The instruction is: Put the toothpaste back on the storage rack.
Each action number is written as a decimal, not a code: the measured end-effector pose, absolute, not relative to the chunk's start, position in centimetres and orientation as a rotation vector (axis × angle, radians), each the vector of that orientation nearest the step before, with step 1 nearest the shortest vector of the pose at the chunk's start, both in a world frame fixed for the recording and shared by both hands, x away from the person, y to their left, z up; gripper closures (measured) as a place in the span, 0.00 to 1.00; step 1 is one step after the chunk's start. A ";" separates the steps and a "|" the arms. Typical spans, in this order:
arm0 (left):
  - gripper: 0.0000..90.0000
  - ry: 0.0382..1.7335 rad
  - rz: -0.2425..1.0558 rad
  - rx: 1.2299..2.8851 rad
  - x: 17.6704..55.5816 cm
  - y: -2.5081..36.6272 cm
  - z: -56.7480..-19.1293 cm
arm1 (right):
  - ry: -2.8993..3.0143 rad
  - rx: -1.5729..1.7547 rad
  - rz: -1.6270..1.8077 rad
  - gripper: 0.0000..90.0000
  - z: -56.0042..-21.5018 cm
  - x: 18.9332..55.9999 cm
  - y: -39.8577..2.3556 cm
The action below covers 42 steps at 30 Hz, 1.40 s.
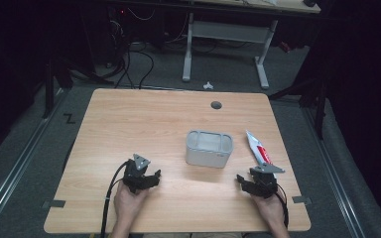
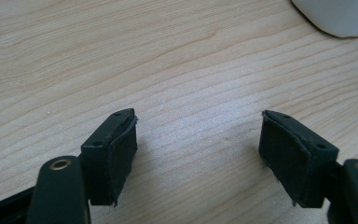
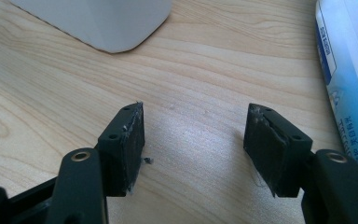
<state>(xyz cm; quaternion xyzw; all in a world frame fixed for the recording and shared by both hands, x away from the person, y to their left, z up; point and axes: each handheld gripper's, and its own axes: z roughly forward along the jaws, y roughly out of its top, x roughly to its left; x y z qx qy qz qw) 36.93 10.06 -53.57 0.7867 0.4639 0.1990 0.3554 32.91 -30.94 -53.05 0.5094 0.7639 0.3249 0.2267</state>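
Toothpaste tube [image 1: 258, 148], white with red and blue print, lies flat on the table [image 1: 129, 124] near its right edge, the narrow end pointing toward the far edge. In the right gripper view the tube [image 3: 349, 79] runs along the right side, just beside the right jaw and not touching it. The right tongs [image 1: 252, 182] sit at the near end of the tube, close to the near right corner of the table, held by the person's right hand [image 1: 270, 208]. Their jaws stand wide apart with only bare wood between them [image 3: 196, 135].

A grey container [image 1: 209, 148] with rounded corners stands in the middle of the table, to the left of the tube and apart from it. Its white corner shows at the top of both gripper views [image 3: 107, 23] [image 2: 340, 16].

The left tongs [image 1: 149, 178] rest toward the near left part of the table, held by the left hand [image 1: 129, 201], well apart from the container. Their jaws are also spread wide and hold nothing [image 2: 198, 140].
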 end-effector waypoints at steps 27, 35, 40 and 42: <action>0.32 1.200 0.511 2.032 36.9 10.1 -53.6 | 2.093 1.396 0.945 0.48 -52.2 32.0 -31.2; 0.32 1.198 0.510 2.032 36.9 10.1 -53.6 | 2.079 1.411 0.984 0.48 -51.7 31.3 -31.7; 0.32 1.199 0.510 2.032 36.9 10.1 -53.6 | 2.062 1.406 1.019 0.47 -51.4 30.8 -32.2; 0.32 1.199 0.511 2.032 36.9 10.1 -53.6 | 2.060 1.400 1.029 0.47 -51.2 30.7 -32.4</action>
